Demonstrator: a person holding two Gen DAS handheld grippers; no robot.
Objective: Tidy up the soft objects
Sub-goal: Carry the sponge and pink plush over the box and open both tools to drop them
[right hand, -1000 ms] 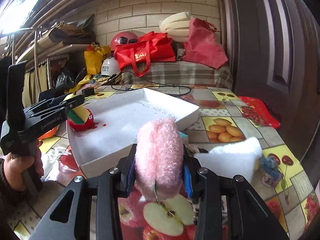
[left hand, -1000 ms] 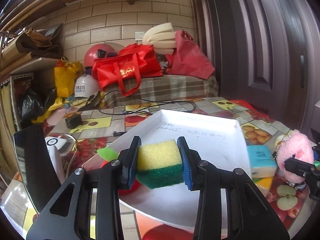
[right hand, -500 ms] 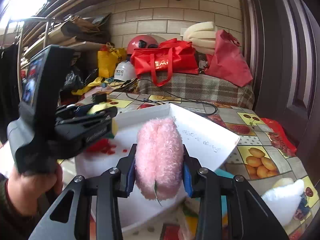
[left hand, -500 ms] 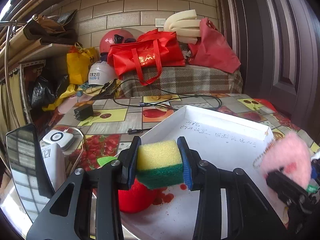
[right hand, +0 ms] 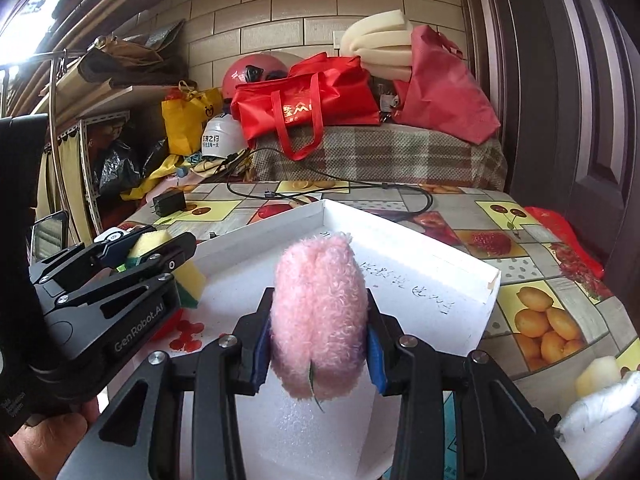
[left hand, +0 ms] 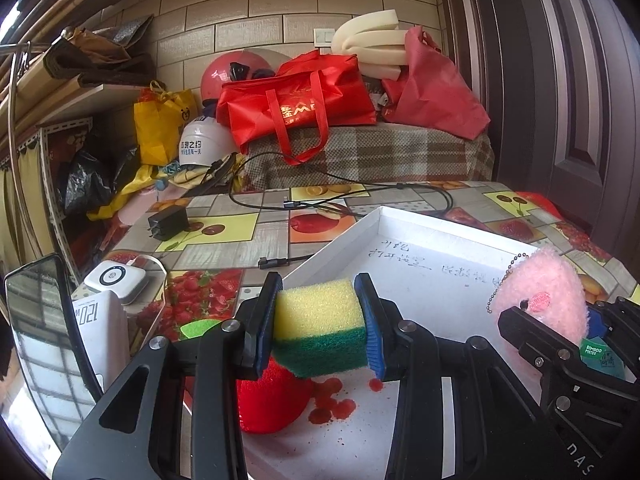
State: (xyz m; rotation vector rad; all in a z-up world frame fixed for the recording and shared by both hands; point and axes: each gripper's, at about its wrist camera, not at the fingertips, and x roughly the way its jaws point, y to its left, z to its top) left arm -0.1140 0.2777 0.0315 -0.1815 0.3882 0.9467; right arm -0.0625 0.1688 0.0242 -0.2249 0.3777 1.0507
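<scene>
Left gripper (left hand: 320, 326): closed on yellow-green sponge (left hand: 320, 320), held over white tray (left hand: 420, 224) near red ball (left hand: 272, 400) | Right gripper (right hand: 318, 346): jaws opening, pink plush toy (right hand: 318, 312) gripped upright between pads | Relation: tray floor directly beneath both; both equally near.

Yellow-green sponge (left hand: 320, 326), pink plush (right hand: 318, 316) held above white tray (right hand: 420, 248).

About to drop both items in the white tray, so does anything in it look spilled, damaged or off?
Yes. Red blotches stain the white tray floor beside a red ball-like object, under the left gripper holding the sponge. They look like dye or a spill. Its right corner looks slightly split.
</scene>
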